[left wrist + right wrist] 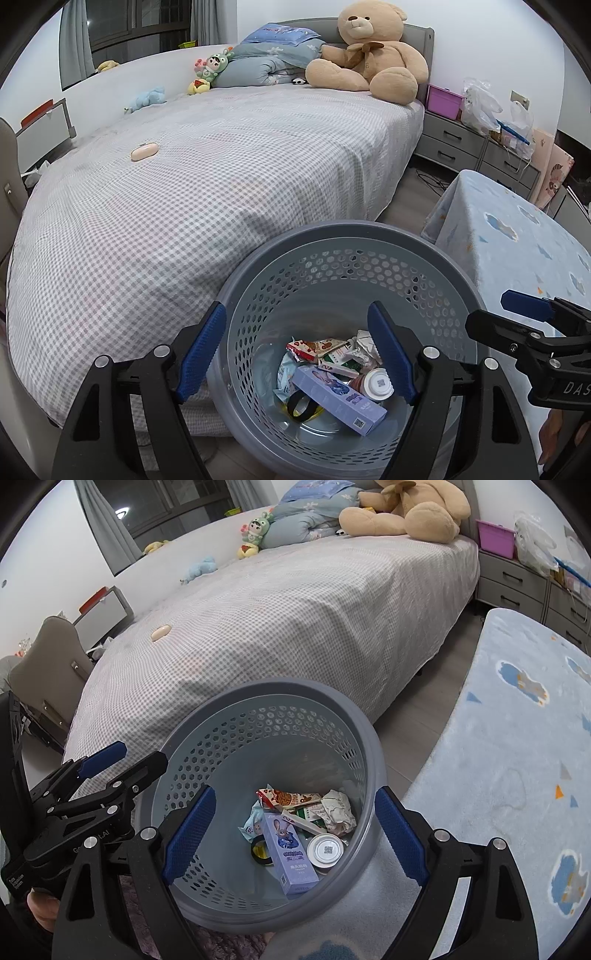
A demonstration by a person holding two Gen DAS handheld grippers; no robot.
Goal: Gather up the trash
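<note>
Bedroom with wide checked grey-and-white bed, round perforated grey plastic basket on floor against its foot end, blue cloud-print fleece-covered table just beside basket on far side from bed.

Inside basket: lilac rectangular carton with cartoon rabbit, round white-lidded cup touching carton, red-and-white snack wrapper, crumpled white paper wad, pale blue sachet, black ring of tape partly under carton.

Left gripper poised above basket mouth, blue-padded fingers spread wide, nothing between them. Right gripper likewise above basket, spread wide and holding nothing.

Judged well along, perhaps finished: several pieces already dropped in, both tools free. Bed top beyond basket carrying only large tan plush teddy bear, small dolls, folded blue quilt and small pink oval case; possibly a keepsake rather than litter, too small to tell. No obvious rubbish visible on table top or floor strip beside basket.
</note>
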